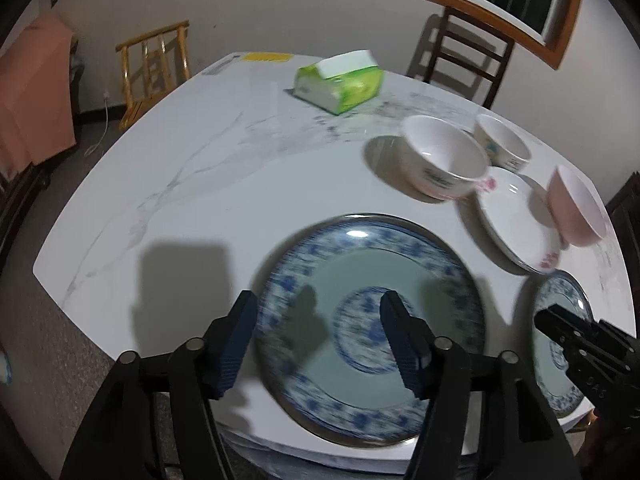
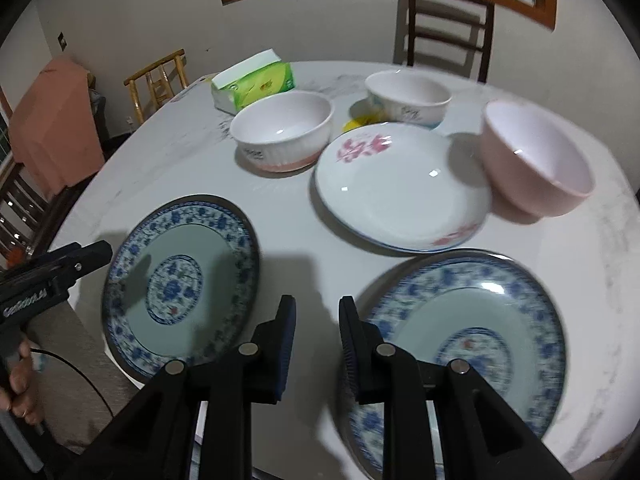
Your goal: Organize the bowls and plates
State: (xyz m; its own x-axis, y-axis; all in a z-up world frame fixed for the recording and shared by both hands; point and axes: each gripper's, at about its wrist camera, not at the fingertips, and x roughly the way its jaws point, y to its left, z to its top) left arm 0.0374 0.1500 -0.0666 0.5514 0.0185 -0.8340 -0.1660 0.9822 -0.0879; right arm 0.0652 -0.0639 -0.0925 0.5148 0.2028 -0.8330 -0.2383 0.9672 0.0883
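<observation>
We hold the left gripper angled steeply down over the near table edge, its jaws spread wide with nothing between the pads, above the left blue-patterned plate. Our right gripper tilts down likewise, jaws a narrow gap apart and gripping nothing, hovering between that plate and the right blue-patterned plate. Both plates lie flat near the edge of the white marble table, well apart. Behind them sits the white floral plate, with a ribbed white bowl, a second white bowl and a pink bowl around it
</observation>
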